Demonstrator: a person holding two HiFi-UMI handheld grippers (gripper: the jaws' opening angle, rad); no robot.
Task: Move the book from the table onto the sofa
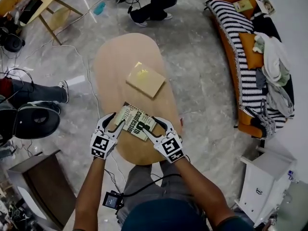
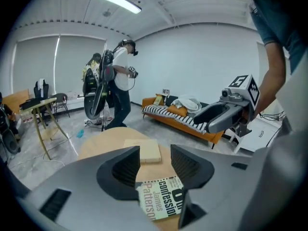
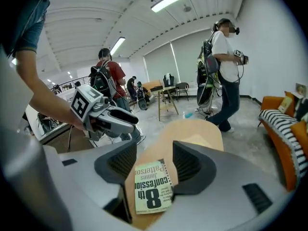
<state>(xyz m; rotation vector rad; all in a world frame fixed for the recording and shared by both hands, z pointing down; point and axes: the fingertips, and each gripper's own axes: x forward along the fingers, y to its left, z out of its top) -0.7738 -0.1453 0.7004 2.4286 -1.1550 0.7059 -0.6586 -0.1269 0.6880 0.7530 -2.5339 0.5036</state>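
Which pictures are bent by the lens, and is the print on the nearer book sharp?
Left gripper view: strong fisheye bending, black corners, bright ceiling light, print on the book sharp. Right gripper view: same bending, print sharp too. Head view: no black corners, even light, no glare on the table.

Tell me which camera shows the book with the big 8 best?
The head view: the whole book lies flat on the wooden table, only its near edges partly covered. The right gripper view shows its cover close up but cropped by the jaws; the left gripper view shows just one part.
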